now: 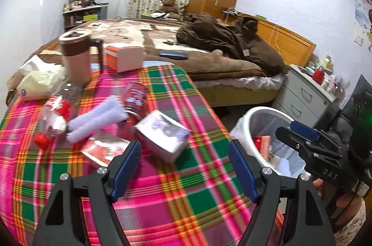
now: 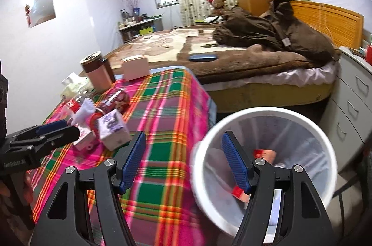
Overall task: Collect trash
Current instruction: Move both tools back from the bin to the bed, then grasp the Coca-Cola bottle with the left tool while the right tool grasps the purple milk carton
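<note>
Surface: table under a pink-green plaid cloth, set against the bed.
Bin: white waste bin with clear liner, on the floor just beside the surface's right edge; a red-and-tan wrapper already lies inside.
Left tool: spread wide, holding nothing, above the near part of the surface and aimed at the litter.
Right tool: spread wide, holding nothing, hanging over the gap between surface edge and bin rim.
Litter cluster: left-centre of the surface, well apart from the bin.
Small carton: purple-printed white box, nearest the left tool; tilted, long axis running from far-left to near-right, one corner toward the bin.
Red can: on its side behind the carton, long axis running away from the camera, its open end toward the near side.
Plastic bottle: clear, red label and cap, lying down, cap pointing near-left.
White foam strips: lying between bottle and can, long axis far-right to near-left.
Flat red-printed packet: just beside the carton, flat on the cloth.
Not trash, probably: tan lidded mug, orange-white box, at the far edge.
Step in hand (judged): between drops; both tools free, next item to be chosen.
Next move (judged): advance the left tool to the carton, turn so the pads close across its short sides, then carry it right to the bin.
</note>
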Motion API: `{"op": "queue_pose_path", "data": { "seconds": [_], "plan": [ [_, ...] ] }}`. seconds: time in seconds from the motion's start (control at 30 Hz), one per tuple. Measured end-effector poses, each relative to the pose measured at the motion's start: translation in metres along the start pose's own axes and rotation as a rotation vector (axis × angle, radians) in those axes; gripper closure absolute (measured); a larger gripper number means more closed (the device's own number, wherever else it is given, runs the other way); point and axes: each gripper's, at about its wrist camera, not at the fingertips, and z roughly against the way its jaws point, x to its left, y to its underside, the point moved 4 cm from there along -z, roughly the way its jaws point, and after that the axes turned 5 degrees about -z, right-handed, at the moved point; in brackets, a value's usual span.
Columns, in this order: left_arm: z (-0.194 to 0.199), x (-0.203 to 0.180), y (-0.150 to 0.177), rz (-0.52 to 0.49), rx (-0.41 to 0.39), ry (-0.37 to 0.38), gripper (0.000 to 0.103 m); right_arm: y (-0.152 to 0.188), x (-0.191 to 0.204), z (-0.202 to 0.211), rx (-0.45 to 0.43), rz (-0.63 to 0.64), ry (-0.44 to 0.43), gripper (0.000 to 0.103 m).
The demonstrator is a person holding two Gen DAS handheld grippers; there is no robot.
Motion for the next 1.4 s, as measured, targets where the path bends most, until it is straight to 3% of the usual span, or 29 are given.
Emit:
{"op": "queue_pose_path", "data": {
  "seconds": [0.4, 0.77, 0.9, 1.13, 1.4],
  "plan": [
    [0.015, 0.085, -0.001, 0.075, -0.016, -0.13, 0.024, 0.004, 0.057, -0.035, 0.078, 0.092, -0.086, 0.034],
    [0.009, 0.149, -0.004, 0.11, -0.001, -0.222, 0.024, 0.003, 0.094, -0.064, 0.124, 0.192, -0.111, 0.034],
    [-0.004, 0.167, -0.009, 0.122, 0.023, -0.238, 0.024, 0.002, 0.102, -0.075, 0.142, 0.218, -0.11, 0.034],
    [-0.037, 0.198, -0.016, 0.166, 0.085, -0.187, 0.024, 0.007, 0.11, -0.094, 0.192, 0.249, -0.097, 0.034],
    [-0.062, 0.213, -0.018, 0.135, 0.153, -0.218, 0.023, 0.009, 0.116, -0.106, 0.234, 0.265, -0.109, 0.034]
  ]
}}
